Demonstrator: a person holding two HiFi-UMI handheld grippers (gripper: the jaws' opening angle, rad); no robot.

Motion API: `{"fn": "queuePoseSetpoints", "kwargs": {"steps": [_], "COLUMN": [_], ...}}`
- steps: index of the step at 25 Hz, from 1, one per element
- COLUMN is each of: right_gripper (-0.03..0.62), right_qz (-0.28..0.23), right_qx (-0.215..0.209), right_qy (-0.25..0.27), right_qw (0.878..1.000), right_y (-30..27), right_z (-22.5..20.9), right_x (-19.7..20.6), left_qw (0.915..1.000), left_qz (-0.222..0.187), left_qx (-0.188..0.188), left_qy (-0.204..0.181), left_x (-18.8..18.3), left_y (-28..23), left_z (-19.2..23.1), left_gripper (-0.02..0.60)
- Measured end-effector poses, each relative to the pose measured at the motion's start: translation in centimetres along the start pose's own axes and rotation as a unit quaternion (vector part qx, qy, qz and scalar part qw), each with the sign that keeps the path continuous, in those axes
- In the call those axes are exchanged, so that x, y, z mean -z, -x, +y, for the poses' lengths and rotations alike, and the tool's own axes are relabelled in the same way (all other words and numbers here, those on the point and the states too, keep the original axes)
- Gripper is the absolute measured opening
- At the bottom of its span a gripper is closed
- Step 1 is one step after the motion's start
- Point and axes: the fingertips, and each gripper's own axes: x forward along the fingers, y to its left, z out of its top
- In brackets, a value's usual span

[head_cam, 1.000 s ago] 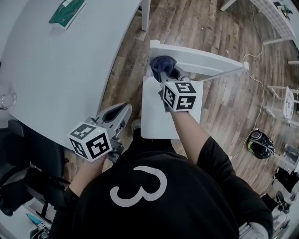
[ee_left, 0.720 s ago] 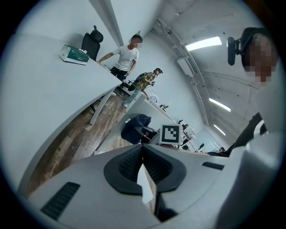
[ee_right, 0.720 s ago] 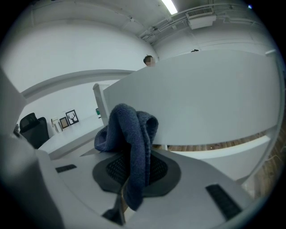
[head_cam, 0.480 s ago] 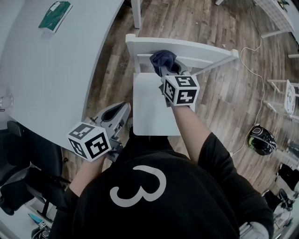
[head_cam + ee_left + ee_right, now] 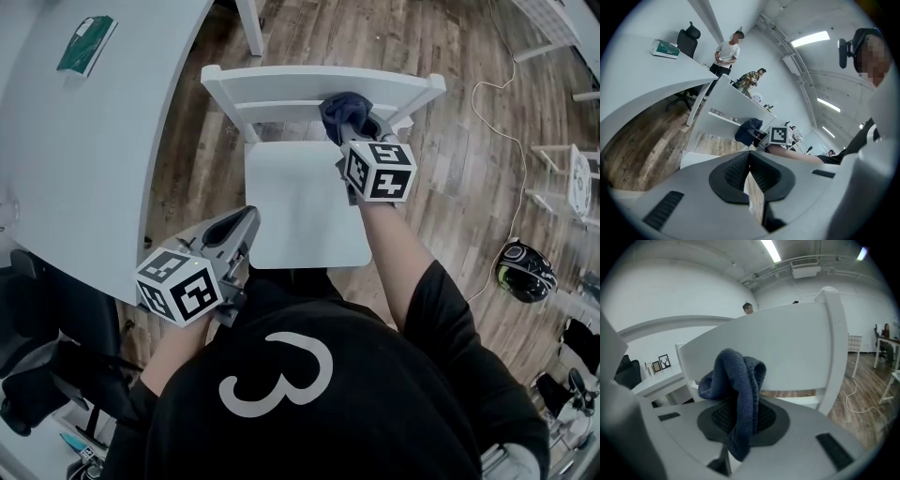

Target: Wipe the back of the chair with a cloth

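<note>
Jaws of the left gripper (image 5: 240, 229) are kept shut with nothing between them, low beside the seat (image 5: 295, 202). Against the white chair back (image 5: 272, 86), a dark blue cloth (image 5: 343, 111) is clamped by the right gripper (image 5: 364, 139).

A wood-plank floor (image 5: 450, 187) runs under everything, brown and streaked. A white chair (image 5: 300, 216) stands on it, its flat seat facing up and its slatted back toward the top of the head view. Left of the chair a broad white table (image 5: 94, 150) curves across the floor, one white table leg (image 5: 251, 23) showing past its edge. A green-and-white box (image 5: 84, 43) lies on the far part of the tabletop — flat, well apart from the edge. On the boards to the right, a thin white cable (image 5: 475, 91) snakes down toward a dark helmet (image 5: 525, 272) — resting well apart from the chair.
</note>
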Motion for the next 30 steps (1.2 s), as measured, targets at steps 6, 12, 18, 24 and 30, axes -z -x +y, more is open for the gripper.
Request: {"fn": "queuePoseSetpoints", "kwargs": {"steps": [6, 12, 18, 24, 30], "right_gripper": [0.052, 0.052, 0.052, 0.052, 0.052], "right_qz": [0.000, -0.009, -0.012, -0.023, -0.033], "right_qx": [0.022, 0.038, 0.030, -0.002, -0.060], "right_qy": [0.003, -0.018, -0.023, -0.021, -0.014], "right_qw": [1.000, 0.999, 0.999, 1.000, 0.998], "right_y": [1.9, 3.5, 3.8, 4.1, 5.0], "right_z": [-4.4, -8.4, -8.9, -8.2, -4.6], "right_x": [0.2, 0.3, 0.2, 0.4, 0.9], "left_qw": [1.0000, 1.0000, 0.9999, 0.9999, 0.9998], "left_qz": [0.003, 0.005, 0.006, 0.010, 0.001], "left_qx": [0.001, 0.001, -0.009, -0.010, -0.002], "left_qy": [-0.001, -0.005, 0.002, 0.002, 0.019], "left_x": [1.1, 2.0, 3.0, 3.5, 3.5], "left_y": [-1.7, -3.2, -3.7, -3.8, -3.5], "left_z": [-1.6, -3.4, -4.0, -3.7, -2.5], "left_gripper": [0.014, 0.014, 0.014, 0.014, 0.014]}}
